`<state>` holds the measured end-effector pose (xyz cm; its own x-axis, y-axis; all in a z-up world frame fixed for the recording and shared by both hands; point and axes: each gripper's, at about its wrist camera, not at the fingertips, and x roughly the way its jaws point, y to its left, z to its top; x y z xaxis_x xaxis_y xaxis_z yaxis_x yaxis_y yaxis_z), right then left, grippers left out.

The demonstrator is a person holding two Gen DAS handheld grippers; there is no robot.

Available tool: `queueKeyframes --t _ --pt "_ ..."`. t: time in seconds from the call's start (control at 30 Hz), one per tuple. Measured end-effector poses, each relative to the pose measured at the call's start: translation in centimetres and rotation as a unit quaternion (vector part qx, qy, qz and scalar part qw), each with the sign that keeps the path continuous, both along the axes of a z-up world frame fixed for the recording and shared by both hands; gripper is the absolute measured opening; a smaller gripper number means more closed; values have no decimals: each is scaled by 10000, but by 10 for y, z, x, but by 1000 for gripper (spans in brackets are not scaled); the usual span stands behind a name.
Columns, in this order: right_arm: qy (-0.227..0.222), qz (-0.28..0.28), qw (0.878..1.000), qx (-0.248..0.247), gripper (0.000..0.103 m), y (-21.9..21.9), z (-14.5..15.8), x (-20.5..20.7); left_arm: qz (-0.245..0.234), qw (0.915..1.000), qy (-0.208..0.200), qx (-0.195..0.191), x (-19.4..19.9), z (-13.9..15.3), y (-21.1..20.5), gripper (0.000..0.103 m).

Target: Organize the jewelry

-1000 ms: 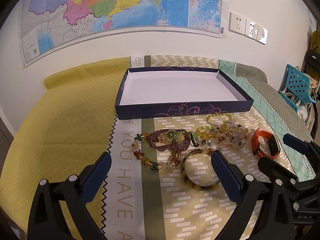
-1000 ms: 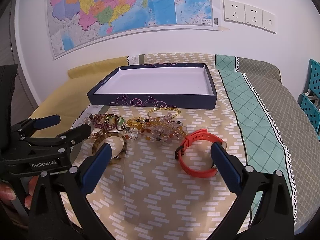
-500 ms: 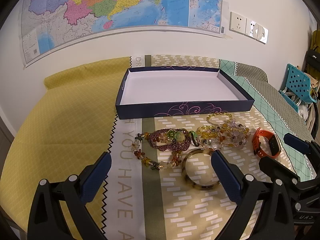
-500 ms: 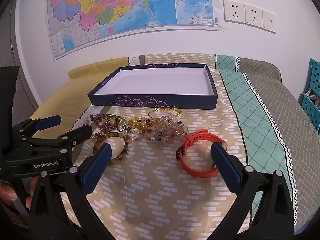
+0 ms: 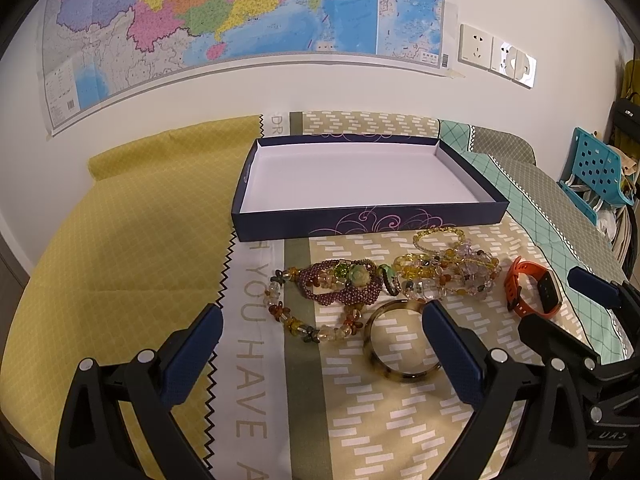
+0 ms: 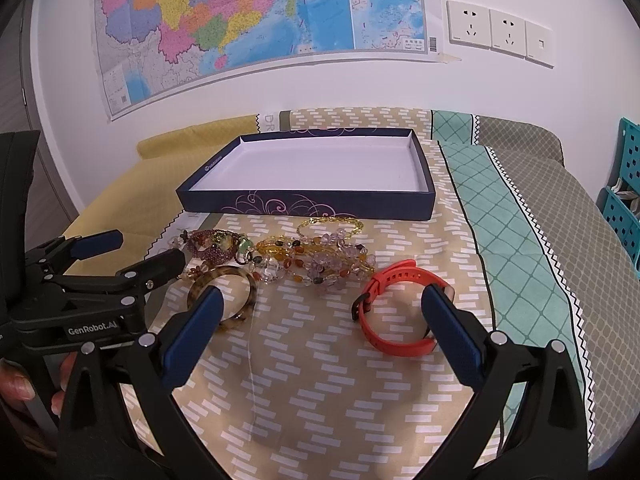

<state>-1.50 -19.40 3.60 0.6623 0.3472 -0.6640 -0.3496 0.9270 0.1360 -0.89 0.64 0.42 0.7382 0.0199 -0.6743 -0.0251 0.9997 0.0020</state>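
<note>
A dark blue tray [image 5: 280, 226] with a white inside [image 6: 424, 200] stands empty at the back of the table. In front of it lies a heap of beaded bracelets [image 5: 448, 268] [image 6: 316, 256], a purple beaded one [image 5: 340, 284], a brown bangle [image 5: 400, 372] [image 6: 240, 280] and an orange watch [image 5: 532, 292] [image 6: 396, 344]. My left gripper [image 5: 320, 344] is open, just short of the beads and bangle. My right gripper [image 6: 320, 328] is open, its right finger beside the watch.
A patterned cloth [image 6: 320, 400] covers the table, yellow at the left [image 5: 100, 260], teal and grey at the right [image 6: 520, 240]. A wall with a map [image 5: 240, 8] and sockets [image 6: 496, 32] stands behind. Blue plastic crates [image 5: 600, 168] stand at the right.
Both grippers have crept slightly forward toward the jewelry. Nothing has been taken hold of.
</note>
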Motion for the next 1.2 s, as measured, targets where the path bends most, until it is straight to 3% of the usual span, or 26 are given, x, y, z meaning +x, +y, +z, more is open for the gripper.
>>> queueKeyframes --t 1.2 --pt "9 14 10000 22 98 1 0 -1 -81 10000 1 40 -1 -2 -8 96"
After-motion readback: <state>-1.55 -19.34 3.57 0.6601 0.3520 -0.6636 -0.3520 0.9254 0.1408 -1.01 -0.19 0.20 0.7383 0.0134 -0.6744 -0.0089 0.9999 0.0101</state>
